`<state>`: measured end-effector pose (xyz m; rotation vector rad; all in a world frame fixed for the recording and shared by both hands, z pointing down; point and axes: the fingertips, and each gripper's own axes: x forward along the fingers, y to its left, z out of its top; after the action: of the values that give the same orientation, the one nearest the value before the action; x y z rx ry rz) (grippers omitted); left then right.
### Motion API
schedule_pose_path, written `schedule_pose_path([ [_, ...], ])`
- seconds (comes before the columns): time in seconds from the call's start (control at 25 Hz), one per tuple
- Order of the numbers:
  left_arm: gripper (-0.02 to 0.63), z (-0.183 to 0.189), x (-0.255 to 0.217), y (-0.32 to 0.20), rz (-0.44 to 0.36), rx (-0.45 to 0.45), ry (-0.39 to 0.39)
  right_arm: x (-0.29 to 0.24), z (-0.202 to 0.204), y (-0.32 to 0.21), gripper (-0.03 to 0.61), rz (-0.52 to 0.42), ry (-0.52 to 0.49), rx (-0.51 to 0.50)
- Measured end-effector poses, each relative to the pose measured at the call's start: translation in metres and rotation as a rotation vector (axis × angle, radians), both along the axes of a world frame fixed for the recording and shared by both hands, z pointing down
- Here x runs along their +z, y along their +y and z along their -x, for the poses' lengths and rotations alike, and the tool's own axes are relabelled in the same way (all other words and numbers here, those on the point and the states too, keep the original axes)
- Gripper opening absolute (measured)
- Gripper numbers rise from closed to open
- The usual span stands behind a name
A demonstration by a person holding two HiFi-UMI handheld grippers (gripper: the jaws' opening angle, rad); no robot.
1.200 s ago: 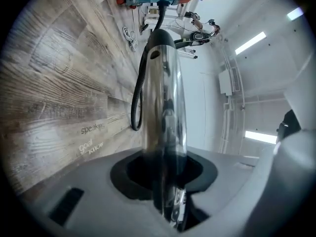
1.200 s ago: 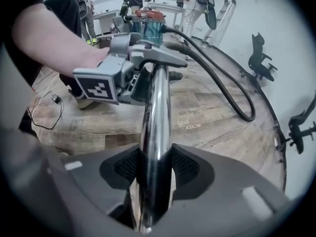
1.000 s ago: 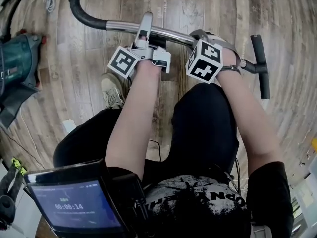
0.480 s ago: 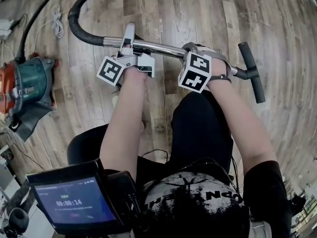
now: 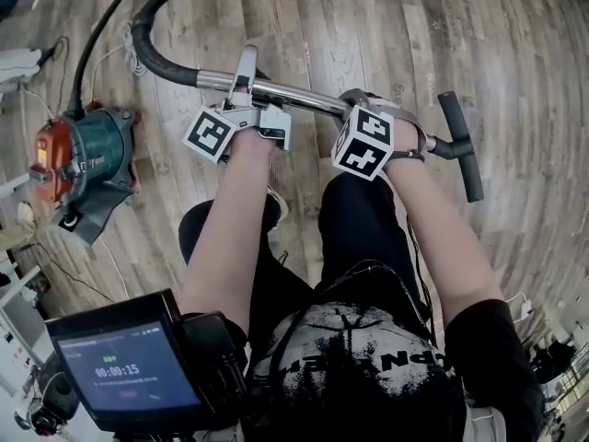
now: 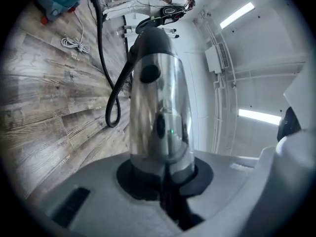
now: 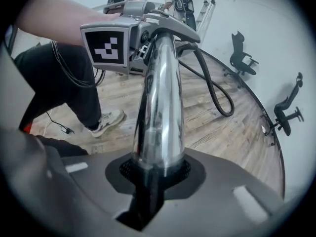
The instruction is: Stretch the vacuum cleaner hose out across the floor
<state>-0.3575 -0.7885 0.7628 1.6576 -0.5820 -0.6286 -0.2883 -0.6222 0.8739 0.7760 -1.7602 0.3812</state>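
In the head view, the left gripper (image 5: 245, 79) and the right gripper (image 5: 359, 109) both clamp the metal tube (image 5: 299, 90), and the black hose (image 5: 138, 40) curves away beyond the left gripper toward the vacuum cleaner (image 5: 87, 150) on the floor (image 5: 515, 53). In the left gripper view, its jaws have just been closing and pinch the tube. In the right gripper view, its jaws have likewise been closing and grip the same tube, with the left gripper farther along it.
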Motion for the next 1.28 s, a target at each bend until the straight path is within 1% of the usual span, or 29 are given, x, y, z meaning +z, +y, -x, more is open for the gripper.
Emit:
schedule_pose_path([
  [0.12,0.044,-0.007,-0.076,0.020,0.014,0.030,-0.015,-0.075,0.005,0.026,0.083,0.038,-0.059,0.015],
  [0.24,0.046,-0.013,-0.159,0.045,0.010,0.045,-0.022,-0.154,0.005,0.052,0.084,0.053,-0.106,0.014],
  [0.4,0.047,-0.024,-0.271,0.077,-0.023,0.052,-0.008,-0.259,0.002,0.078,0.084,0.041,-0.169,0.012],
  [0.56,0.044,-0.032,-0.371,0.111,-0.064,0.053,-0.003,-0.353,0.004,0.117,0.084,0.100,-0.291,0.006],
  [0.64,0.043,-0.036,-0.412,0.125,-0.106,0.059,-0.003,-0.389,0.002,0.130,0.087,0.082,-0.315,0.004],
  [0.72,0.043,-0.039,-0.446,0.136,-0.136,0.061,0.004,-0.417,-0.003,0.134,0.092,0.006,-0.262,-0.006],
  [0.8,0.041,-0.043,-0.474,0.144,-0.156,0.061,0.021,-0.437,-0.014,0.132,0.092,-0.075,-0.174,-0.020],
  [0.84,0.041,-0.044,-0.484,0.148,-0.161,0.059,0.029,-0.445,-0.018,0.133,0.089,-0.099,-0.139,-0.025],
  [0.92,0.043,-0.038,-0.496,0.153,-0.183,0.061,0.018,-0.455,-0.016,0.137,0.085,-0.110,-0.110,-0.027],
  [1.0,0.043,-0.032,-0.502,0.154,-0.215,0.082,0.004,-0.461,-0.008,0.140,0.086,-0.109,-0.119,-0.016],
  [1.12,0.043,-0.028,-0.500,0.152,-0.290,0.114,-0.045,-0.459,0.002,0.140,0.084,-0.114,-0.149,0.015],
  [1.16,0.042,-0.026,-0.500,0.150,-0.301,0.119,-0.050,-0.458,0.004,0.139,0.084,-0.115,-0.150,0.023],
  [1.2,0.041,-0.024,-0.500,0.150,-0.301,0.125,-0.046,-0.456,0.007,0.139,0.084,-0.116,-0.149,0.030],
  [1.28,0.041,-0.019,-0.499,0.151,-0.275,0.139,-0.022,-0.454,0.016,0.139,0.084,-0.116,-0.151,0.041],
])
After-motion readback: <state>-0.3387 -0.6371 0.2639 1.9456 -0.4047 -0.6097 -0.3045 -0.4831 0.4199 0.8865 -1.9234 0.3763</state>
